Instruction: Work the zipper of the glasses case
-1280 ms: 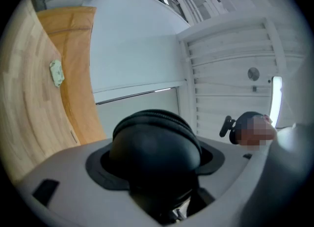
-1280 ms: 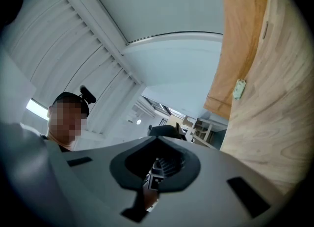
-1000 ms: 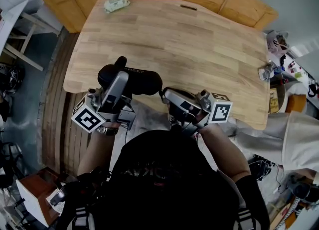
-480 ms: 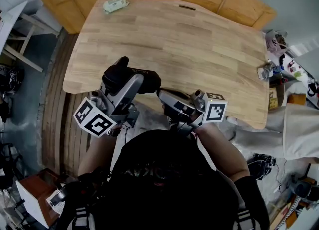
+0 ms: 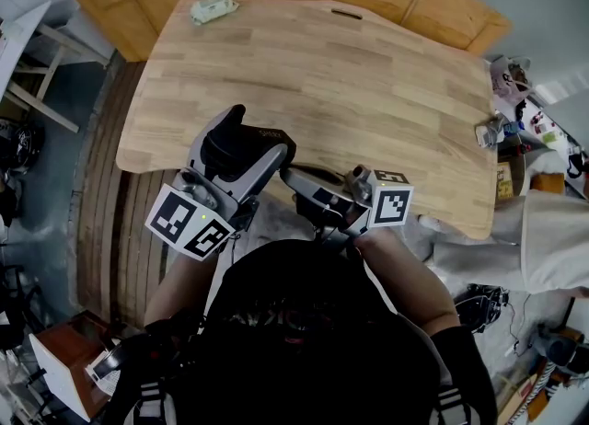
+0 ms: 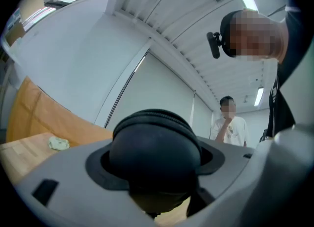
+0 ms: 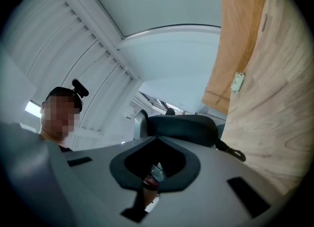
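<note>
Over the near edge of the table [image 5: 368,74], the left gripper [image 5: 241,151], tilted steeper than a second ago, clamps the black glasses case [image 6: 154,155] between wide-set jaws. Only the right gripper view shows the right gripper [image 5: 293,178] pinched shut on a small metal tab [image 7: 157,173].

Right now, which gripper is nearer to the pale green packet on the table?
Left. The packet lies far left. The left gripper, clamped on the black glasses case, is on that side; the right gripper, shut, is beyond the case, further right.
</note>
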Tool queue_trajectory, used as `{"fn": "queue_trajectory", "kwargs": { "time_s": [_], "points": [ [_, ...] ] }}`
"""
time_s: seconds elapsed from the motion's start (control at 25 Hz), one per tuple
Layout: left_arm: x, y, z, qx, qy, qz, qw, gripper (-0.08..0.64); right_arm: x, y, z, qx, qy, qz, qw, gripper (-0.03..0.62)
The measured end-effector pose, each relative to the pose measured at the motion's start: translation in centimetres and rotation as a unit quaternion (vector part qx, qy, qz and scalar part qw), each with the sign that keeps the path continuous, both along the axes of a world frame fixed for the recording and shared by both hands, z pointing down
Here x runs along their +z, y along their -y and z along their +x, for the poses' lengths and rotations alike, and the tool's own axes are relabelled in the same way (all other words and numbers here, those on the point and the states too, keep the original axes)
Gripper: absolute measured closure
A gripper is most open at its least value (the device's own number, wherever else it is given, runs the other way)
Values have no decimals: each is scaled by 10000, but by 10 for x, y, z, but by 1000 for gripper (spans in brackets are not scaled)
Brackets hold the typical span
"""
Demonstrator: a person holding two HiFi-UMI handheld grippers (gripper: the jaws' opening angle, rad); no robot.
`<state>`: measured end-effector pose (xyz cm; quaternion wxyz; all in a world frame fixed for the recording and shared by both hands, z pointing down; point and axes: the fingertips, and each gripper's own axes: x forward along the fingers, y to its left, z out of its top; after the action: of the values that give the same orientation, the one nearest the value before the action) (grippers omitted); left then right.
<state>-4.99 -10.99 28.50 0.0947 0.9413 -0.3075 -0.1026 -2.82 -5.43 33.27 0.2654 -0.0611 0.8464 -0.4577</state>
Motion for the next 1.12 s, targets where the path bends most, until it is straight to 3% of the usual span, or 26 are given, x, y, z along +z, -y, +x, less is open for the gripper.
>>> {"fn": "queue_trajectory", "kwargs": {
  "time_s": [0.16, 0.48, 0.76, 1.12],
  "points": [
    [4, -1, 3, -40, 373, 168, 9992, 202, -2, 0, -6, -70, 20, 19, 10000, 575],
    [15, 1, 7, 15, 711, 187, 9973, 201, -2, 3, -13, -171, 63, 8, 9998, 575],
    [14, -2, 13, 416, 463, -48, 9981, 196, -7, 1, -10, -279, 323, -30, 9991, 575],
    [0, -21, 12, 1150, 176, 170, 9931, 192, -23, -1, 8, -377, 965, -69, 9946, 575]
  ]
}}
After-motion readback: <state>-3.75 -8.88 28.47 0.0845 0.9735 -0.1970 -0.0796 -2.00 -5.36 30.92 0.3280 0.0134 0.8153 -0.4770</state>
